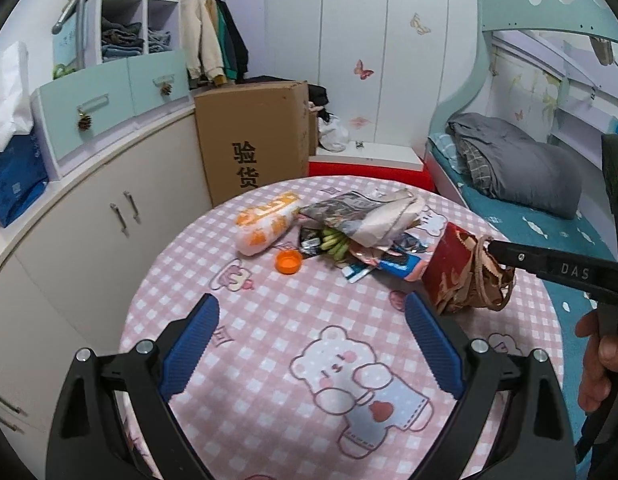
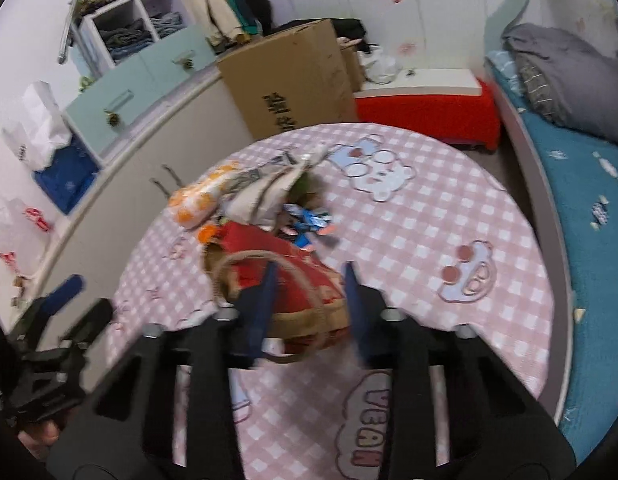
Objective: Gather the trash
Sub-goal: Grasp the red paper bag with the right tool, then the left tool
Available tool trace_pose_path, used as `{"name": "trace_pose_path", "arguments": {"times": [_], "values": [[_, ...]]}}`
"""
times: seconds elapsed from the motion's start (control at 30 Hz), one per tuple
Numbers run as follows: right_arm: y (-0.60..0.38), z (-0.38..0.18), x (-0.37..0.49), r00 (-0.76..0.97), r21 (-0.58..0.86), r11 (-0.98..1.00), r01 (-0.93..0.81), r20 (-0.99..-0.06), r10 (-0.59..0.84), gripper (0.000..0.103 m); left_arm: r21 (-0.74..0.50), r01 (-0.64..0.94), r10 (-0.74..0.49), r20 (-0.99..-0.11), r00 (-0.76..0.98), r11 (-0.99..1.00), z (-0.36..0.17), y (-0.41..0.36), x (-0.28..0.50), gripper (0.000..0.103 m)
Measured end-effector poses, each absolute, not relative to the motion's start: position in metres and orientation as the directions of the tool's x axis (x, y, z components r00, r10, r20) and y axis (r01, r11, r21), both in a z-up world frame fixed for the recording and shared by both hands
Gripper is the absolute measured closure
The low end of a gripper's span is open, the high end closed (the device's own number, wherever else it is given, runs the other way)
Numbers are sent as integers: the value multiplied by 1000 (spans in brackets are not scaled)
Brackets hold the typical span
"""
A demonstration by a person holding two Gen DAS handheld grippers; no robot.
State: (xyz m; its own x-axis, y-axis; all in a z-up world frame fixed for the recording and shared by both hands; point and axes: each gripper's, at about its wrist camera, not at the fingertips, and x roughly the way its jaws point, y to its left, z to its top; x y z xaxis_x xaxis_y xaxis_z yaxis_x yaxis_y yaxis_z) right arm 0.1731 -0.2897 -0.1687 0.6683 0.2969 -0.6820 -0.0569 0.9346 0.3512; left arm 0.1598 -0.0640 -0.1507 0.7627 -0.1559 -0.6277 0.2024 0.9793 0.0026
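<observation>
Red paper bag (image 2: pixel 293 280), right tongs (image 2: pixel 309 296) straddling it

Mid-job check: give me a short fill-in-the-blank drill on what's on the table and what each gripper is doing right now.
1. The loose bottle cap on the tablecloth is ____ in colour.
2. The right gripper is at the ____ paper bag with rope handles.
3. The left gripper has its fingers ____, holding nothing.
4. The bunch of small bananas is ____ in colour.

Missing words: orange; red; open; green
</observation>
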Motion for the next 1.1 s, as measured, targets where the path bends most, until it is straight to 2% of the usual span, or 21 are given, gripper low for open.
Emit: {"name": "trace_pose_path", "arguments": {"times": [0.17,0.47,0.83,0.97,1.1], "values": [[-293,-166,164,681,392,918,-61,-656,326,97,-9,244,-195,-633,750,970,-154,-77,165,11],[-308,-135,130,763,409,912,-34,-579,288,98,-45,341,-291,-632,718,939,-152,-106,170,11],[-323,-108,95,812,412,911,-31,-521,263,98,-54,376,-322,-635,702,925,-152,-140,187,11],[-328,-109,89,812,410,912,-25,-523,258,98,-74,373,-329,-648,687,925,-159,-140,184,11],[-323,-129,97,769,408,912,-26,-575,279,96,-76,351,-316,-635,704,933,-159,-128,173,11]]}}
